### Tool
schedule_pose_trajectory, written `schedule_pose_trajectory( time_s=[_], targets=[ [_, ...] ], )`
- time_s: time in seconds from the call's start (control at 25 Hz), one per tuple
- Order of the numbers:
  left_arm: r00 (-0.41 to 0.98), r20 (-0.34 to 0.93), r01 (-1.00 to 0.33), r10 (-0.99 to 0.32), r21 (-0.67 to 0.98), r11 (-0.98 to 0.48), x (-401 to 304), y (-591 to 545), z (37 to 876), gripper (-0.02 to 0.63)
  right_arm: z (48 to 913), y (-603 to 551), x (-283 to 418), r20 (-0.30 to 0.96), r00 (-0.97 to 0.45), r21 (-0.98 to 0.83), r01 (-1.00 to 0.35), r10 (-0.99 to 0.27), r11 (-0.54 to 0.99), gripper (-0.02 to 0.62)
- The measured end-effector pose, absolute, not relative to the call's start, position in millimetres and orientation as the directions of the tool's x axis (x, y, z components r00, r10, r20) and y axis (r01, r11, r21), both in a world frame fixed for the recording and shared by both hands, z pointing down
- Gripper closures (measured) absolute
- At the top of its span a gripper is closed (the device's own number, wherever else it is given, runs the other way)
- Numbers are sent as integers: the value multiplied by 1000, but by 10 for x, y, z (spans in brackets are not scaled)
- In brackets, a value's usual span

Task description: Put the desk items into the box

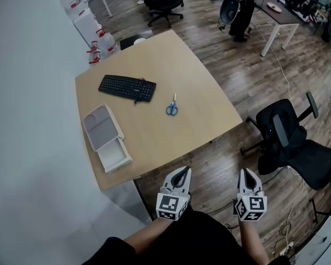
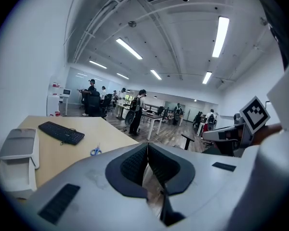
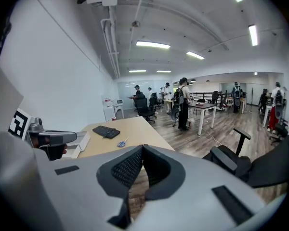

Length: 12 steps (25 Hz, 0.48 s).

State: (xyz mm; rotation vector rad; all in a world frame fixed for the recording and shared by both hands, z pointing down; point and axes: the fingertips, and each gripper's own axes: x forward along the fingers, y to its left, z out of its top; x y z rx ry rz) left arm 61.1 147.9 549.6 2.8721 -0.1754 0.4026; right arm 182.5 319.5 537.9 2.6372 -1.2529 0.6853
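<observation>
On the table (image 1: 201, 87), the box (image 1: 101, 127) lies open at the left edge, and its tray looks empty. The keyboard (image 1: 127, 87) sits beyond it toward the far side. The scissors (image 1: 172, 107) lie to the keyboard's right, near mid-table. Both items are outside the box. The left tool (image 1: 181, 174) and right tool (image 1: 246, 175) hang off the near edge, well apart from every item, each clenched shut on nothing. Assessment: no item stowed; the whole task remains.

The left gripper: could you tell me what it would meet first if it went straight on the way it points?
Likely the wooden table near its closest edge, right of the blue scissors; depth is unclear.
</observation>
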Motion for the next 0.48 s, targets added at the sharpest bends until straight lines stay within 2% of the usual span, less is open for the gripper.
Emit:
schedule_pose_trajectory(
  time_s=[0.48],
  targets=[
    [963,260,-134,-71,236,-962,981,486,5464,591,5169,2036,2172,437,540,-28,-791,-719,-611,535]
  ],
)
